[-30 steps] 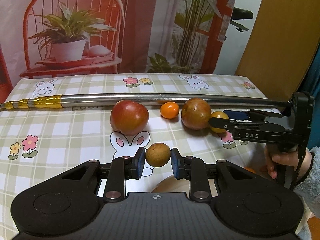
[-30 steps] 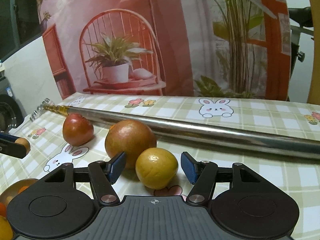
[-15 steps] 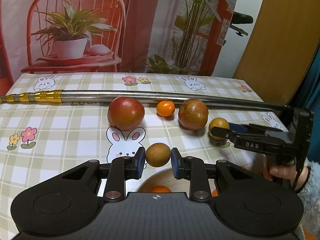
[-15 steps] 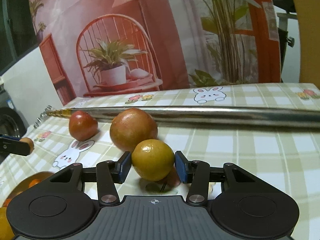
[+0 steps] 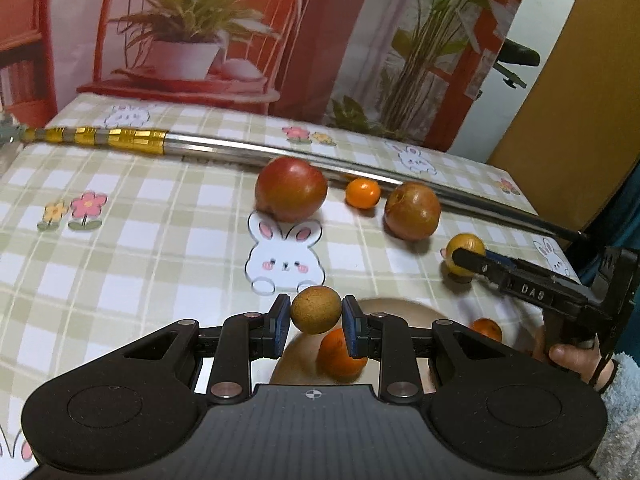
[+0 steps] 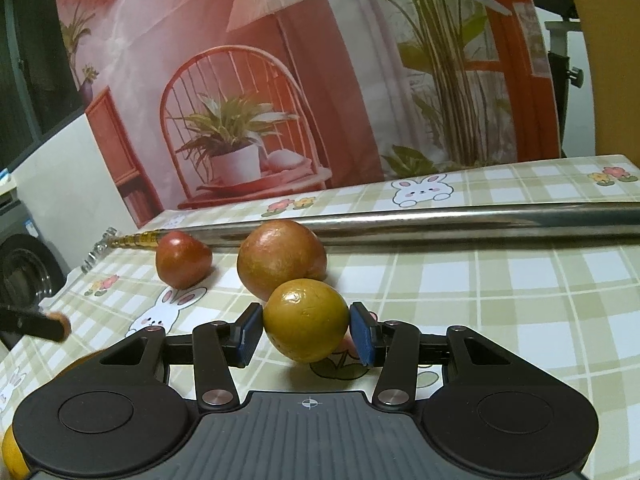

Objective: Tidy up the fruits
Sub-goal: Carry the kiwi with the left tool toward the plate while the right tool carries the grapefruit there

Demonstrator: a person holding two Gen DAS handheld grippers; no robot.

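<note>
Our left claw [image 5: 316,322] pinches a small brown fruit [image 5: 316,309] above a bowl [image 5: 394,310] that holds a mandarin [image 5: 340,356]. Our right claw [image 6: 306,334] is pressed against both sides of a yellow fruit [image 6: 306,330], low over the checked counter [image 6: 520,300]. Beyond them, a red apple [image 5: 291,189], a small orange [image 5: 362,193] and a russet fruit [image 5: 412,211] lie beside a metal pole [image 5: 240,150].

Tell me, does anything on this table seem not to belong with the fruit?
Yes: a long metal pole with a gold-banded end lies across the bunny tablecloth, right behind the red fruit and the small orange. It is no fruit, and odd there. Nothing looks spilled or damaged.
</note>
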